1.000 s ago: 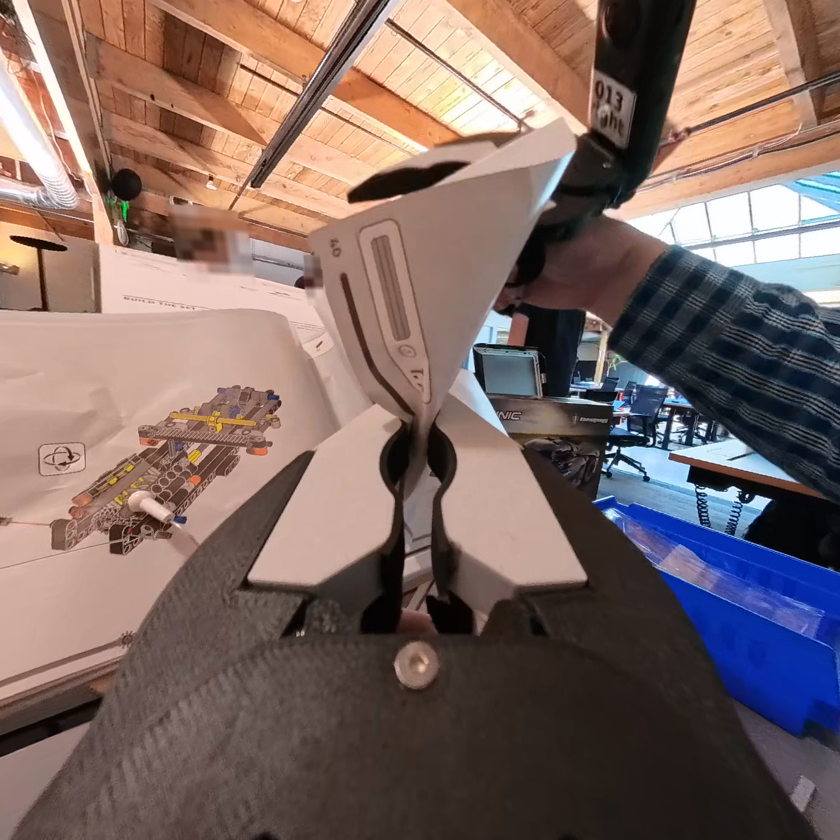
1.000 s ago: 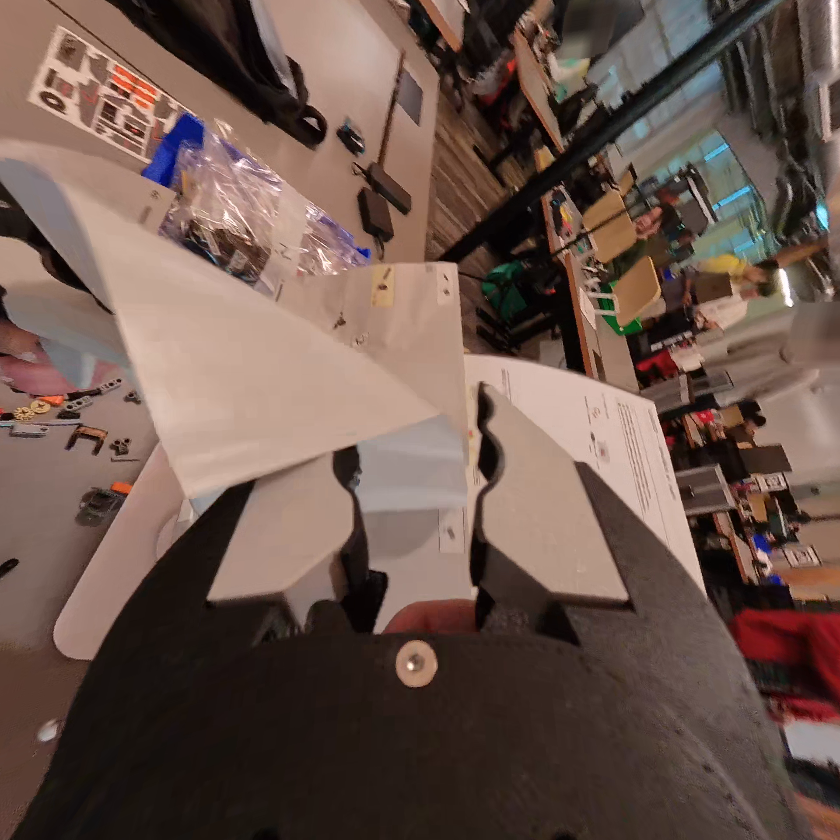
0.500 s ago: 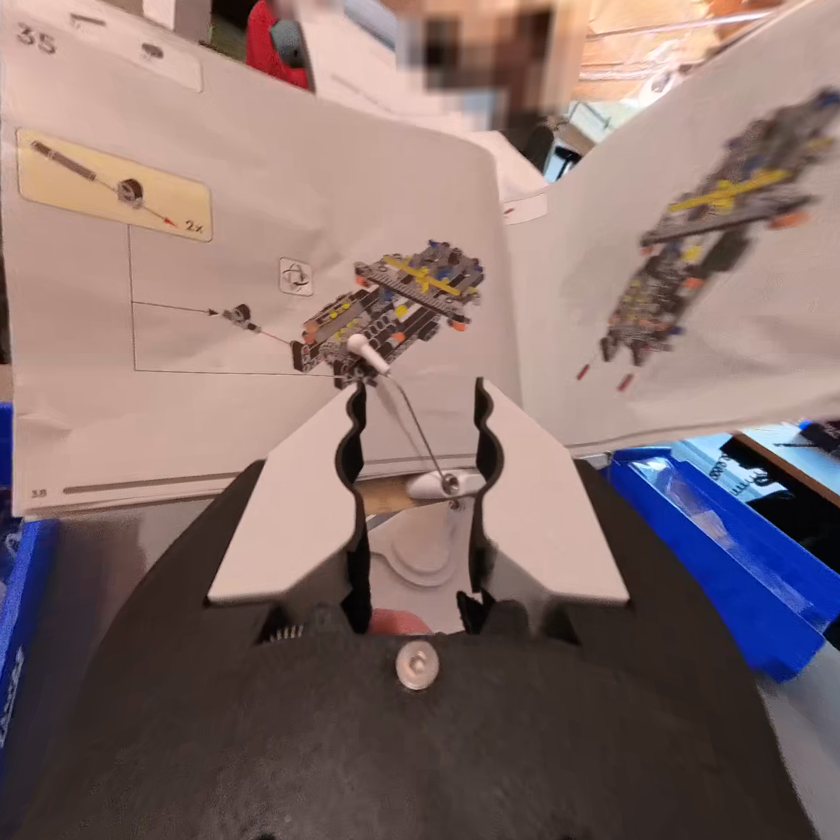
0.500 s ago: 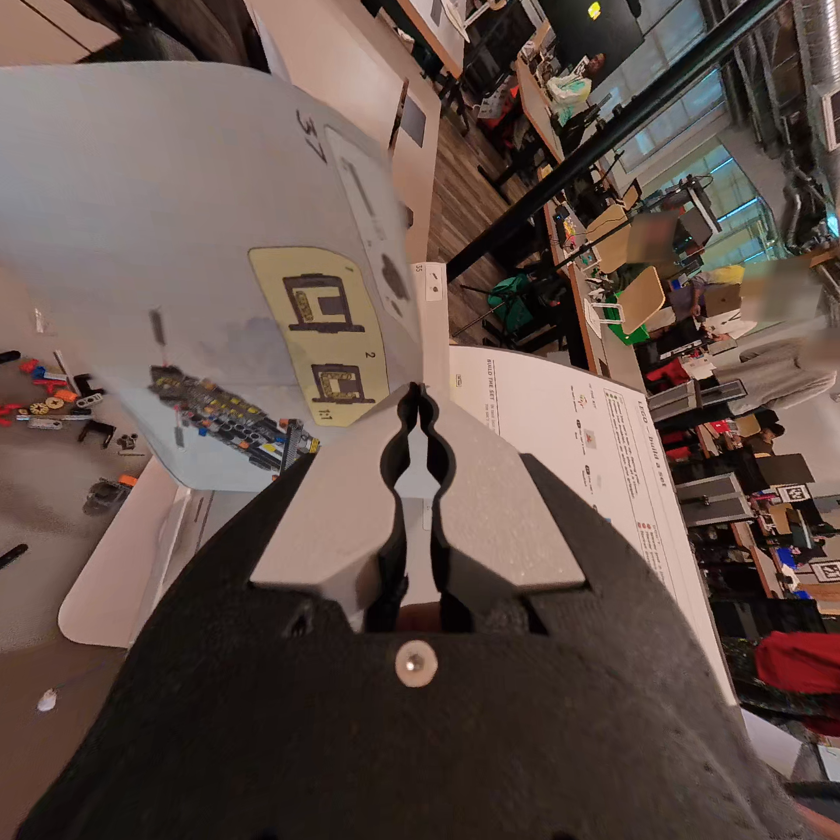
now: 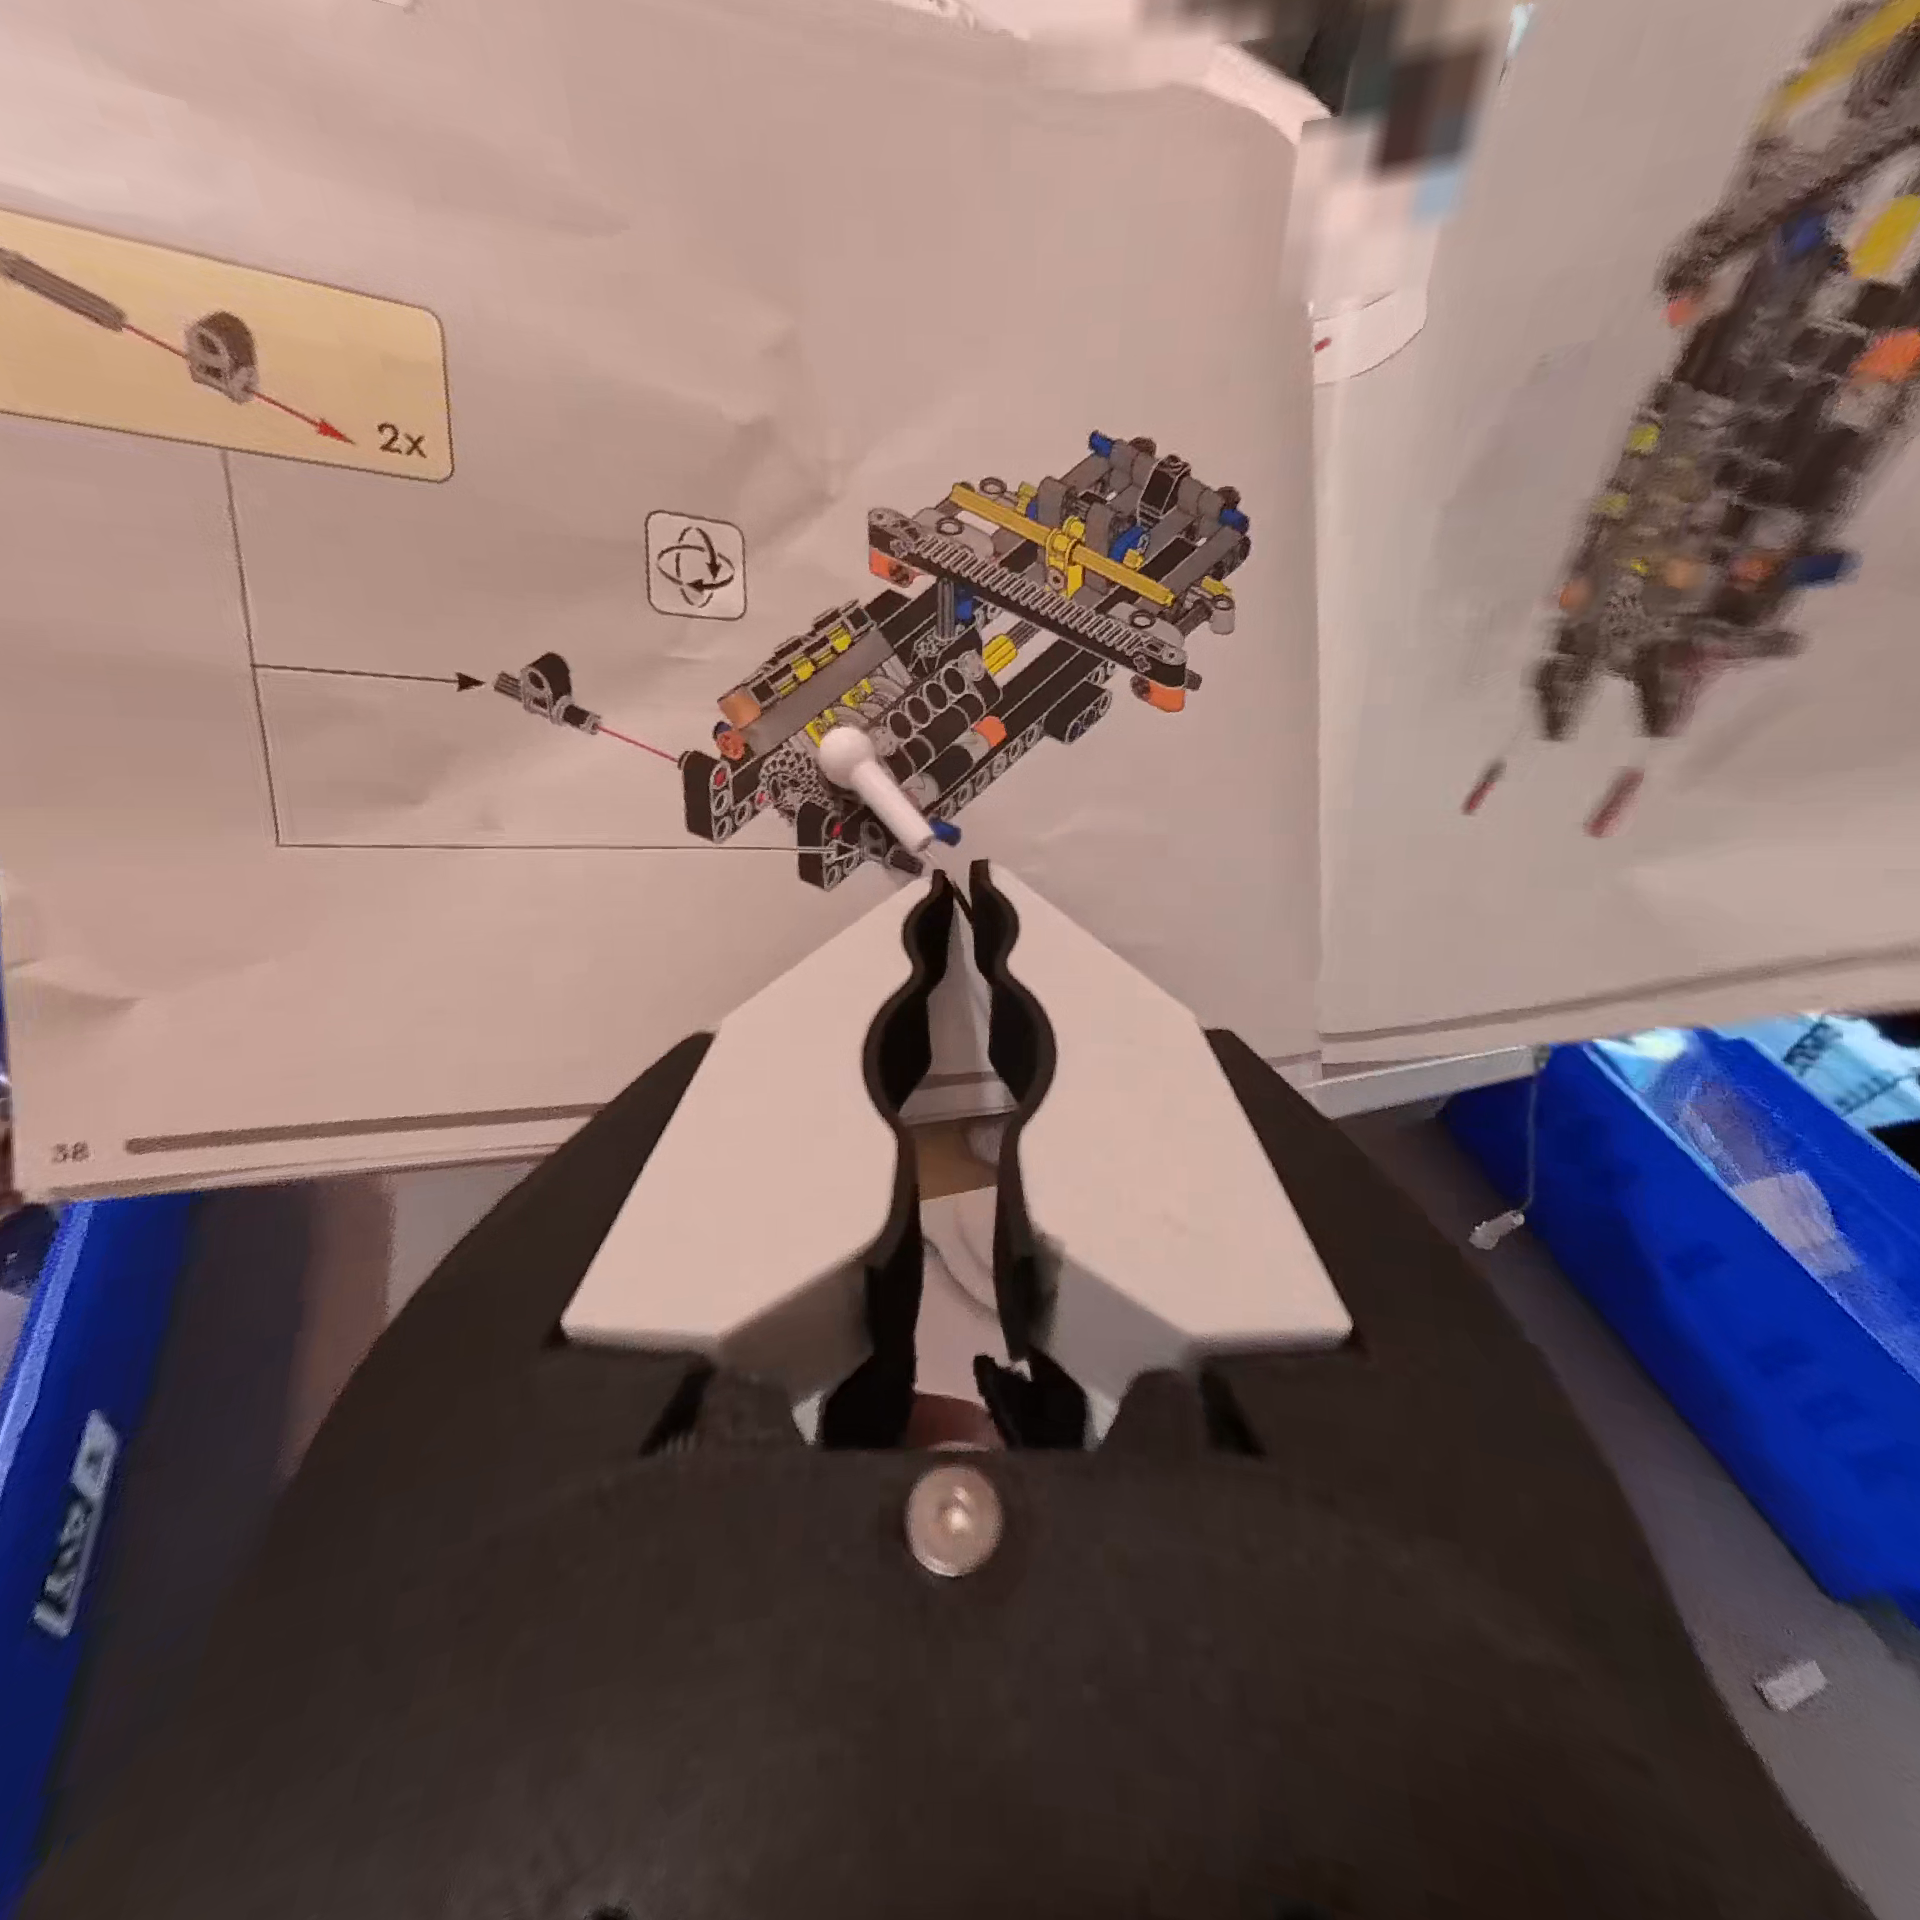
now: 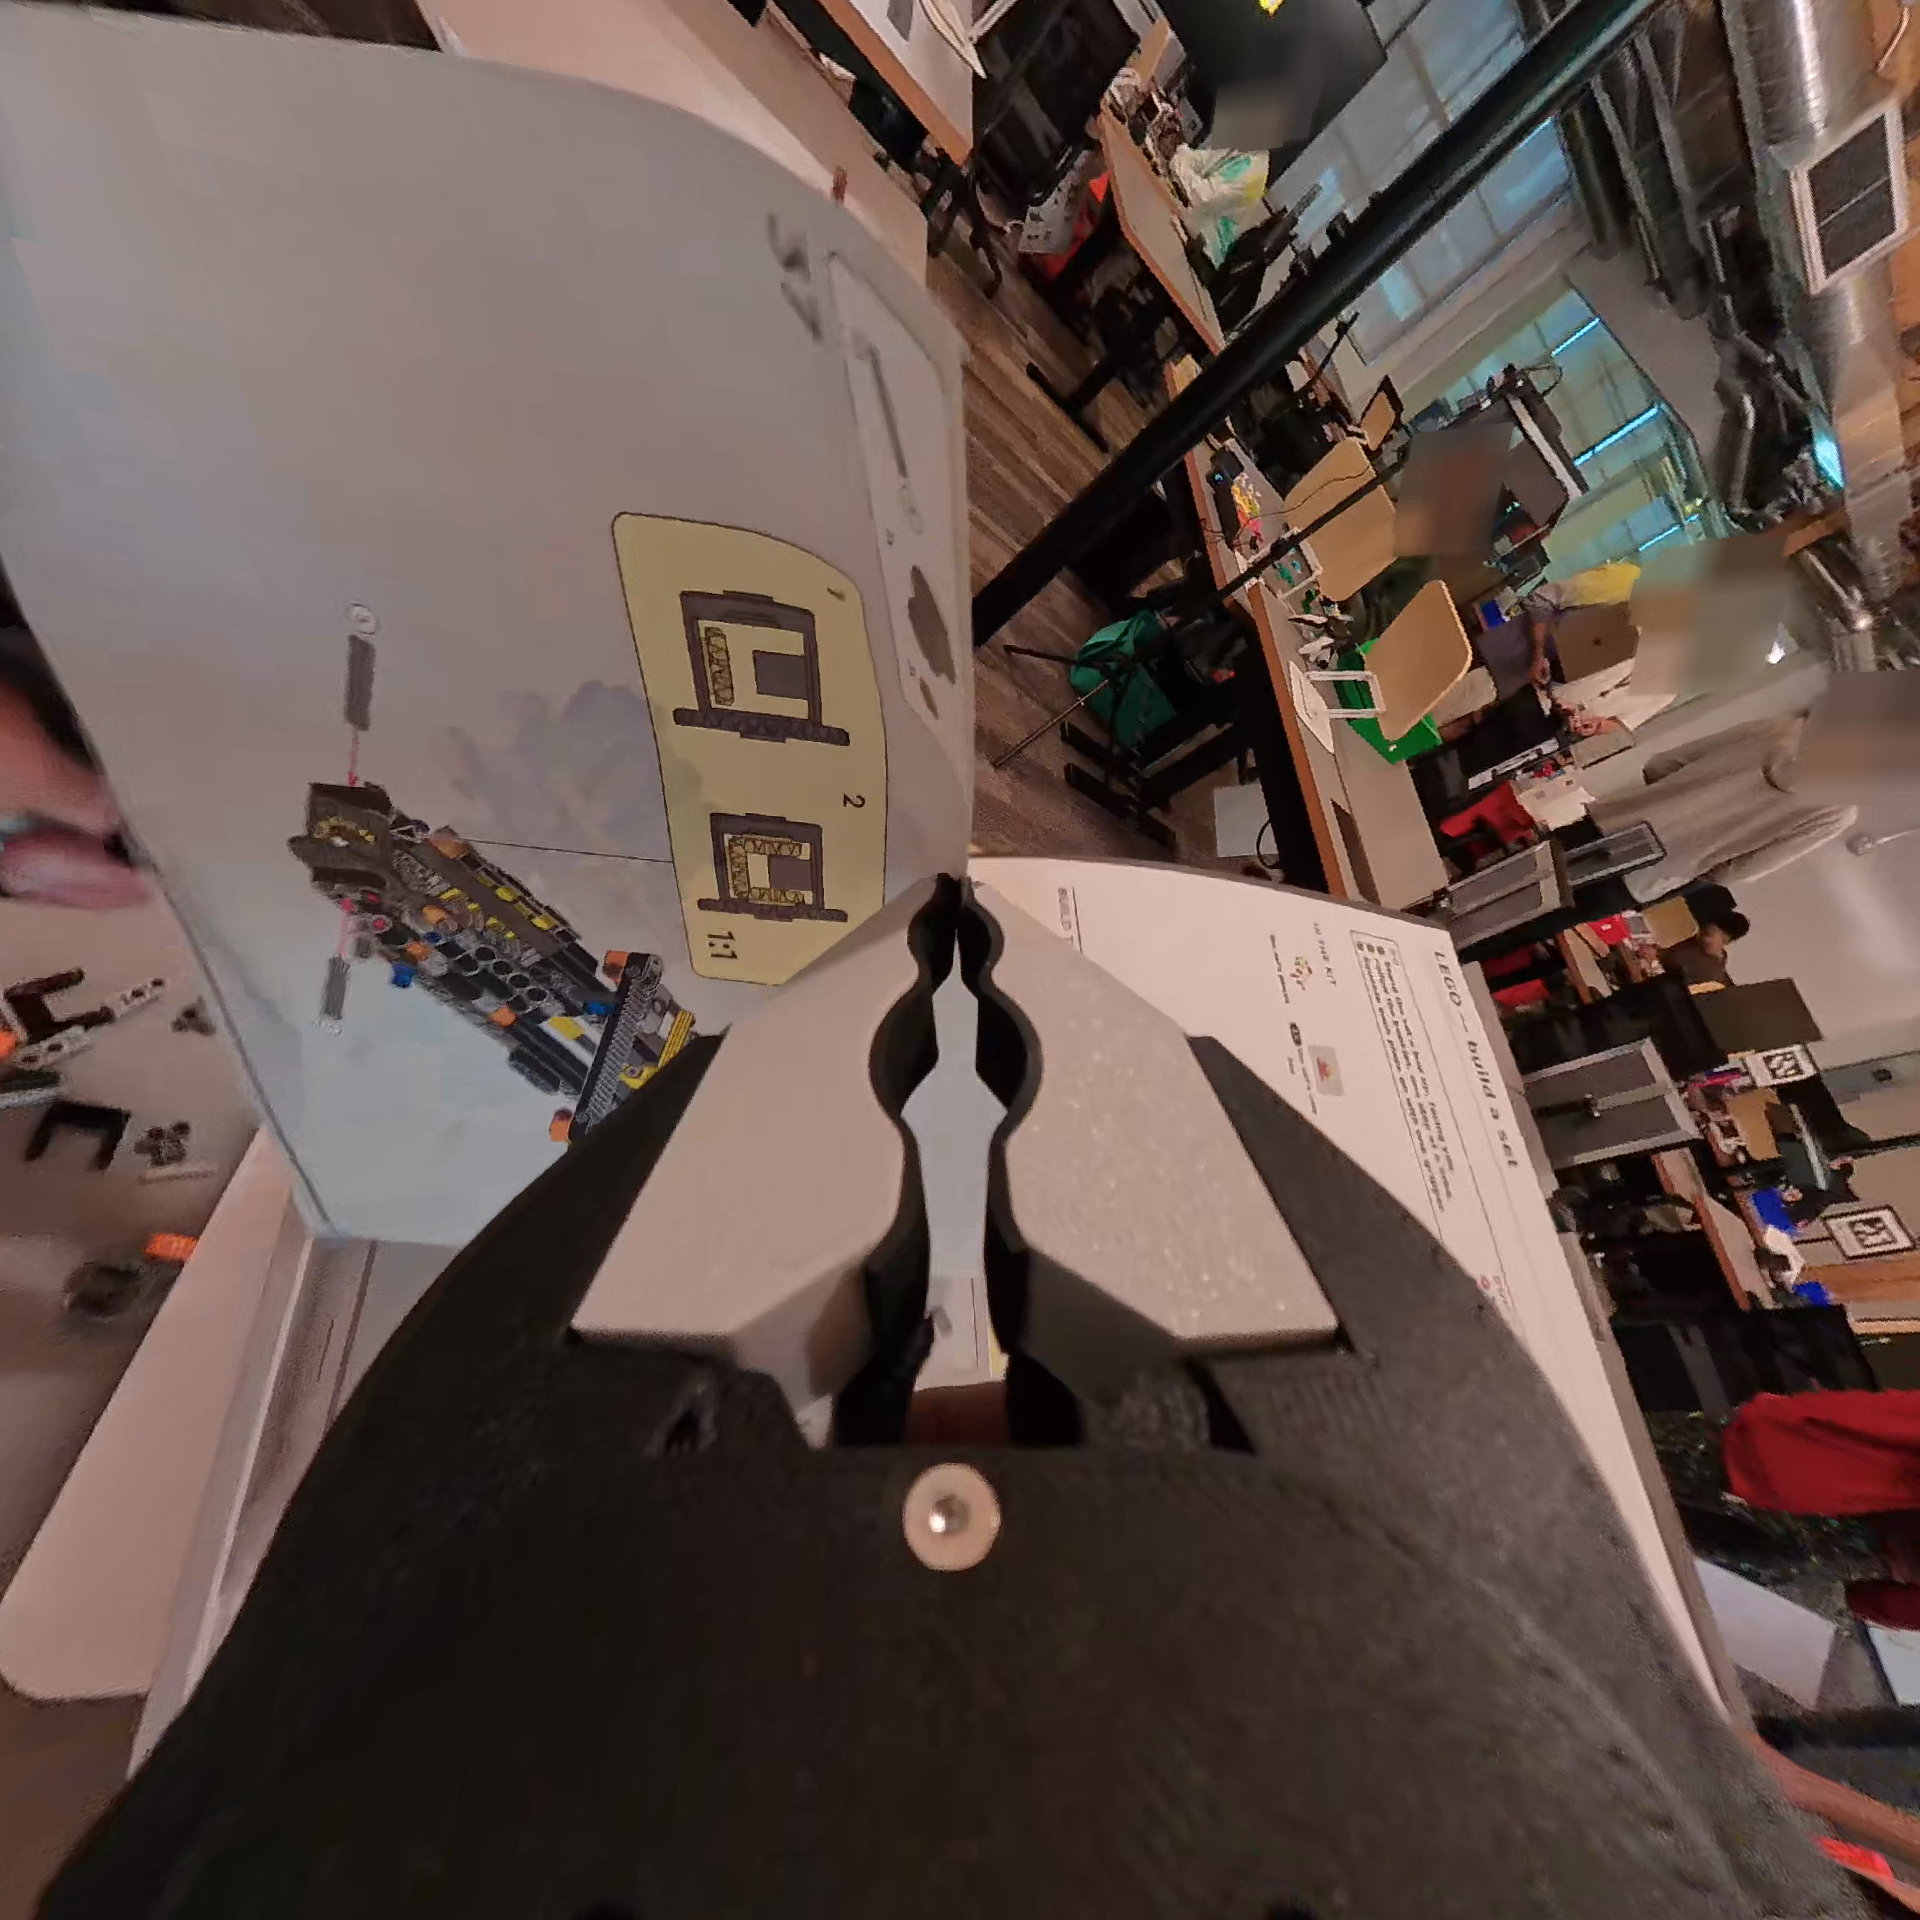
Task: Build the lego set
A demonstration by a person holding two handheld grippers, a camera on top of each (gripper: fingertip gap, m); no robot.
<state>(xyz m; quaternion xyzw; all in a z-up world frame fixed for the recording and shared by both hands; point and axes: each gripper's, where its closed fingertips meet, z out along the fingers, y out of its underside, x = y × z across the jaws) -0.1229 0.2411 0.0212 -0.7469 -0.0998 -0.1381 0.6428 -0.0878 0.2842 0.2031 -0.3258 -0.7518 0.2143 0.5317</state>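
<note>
The Lego instruction booklet stands open in front of my left gripper [image 5: 956,883]. Its left page [image 5: 727,312] shows a dark chassis drawing with yellow and orange parts. The jaws of my left gripper are closed almost tip to tip just short of that page, with nothing between them. A second page [image 5: 1621,520] hangs blurred to the right. In the right wrist view my right gripper [image 6: 951,894] is shut on the edge of that lifted, curled page [image 6: 468,468]. Loose dark and orange Lego parts [image 6: 73,1029] lie on the table at the far left.
A blue bin [image 5: 1714,1299] sits to the right of the left gripper and another blue bin [image 5: 62,1455] to its left. A white printed sheet [image 6: 1351,1039] lies under the booklet. A person's hand [image 6: 52,852] shows at the left edge. Desks and chairs stand beyond. The left gripper's tips are roughly 20 centimeters from the right gripper's.
My left gripper let go of the page, opened, then closed empty and moved nearer the booklet. My right gripper closed on the page and keeps holding it up.
</note>
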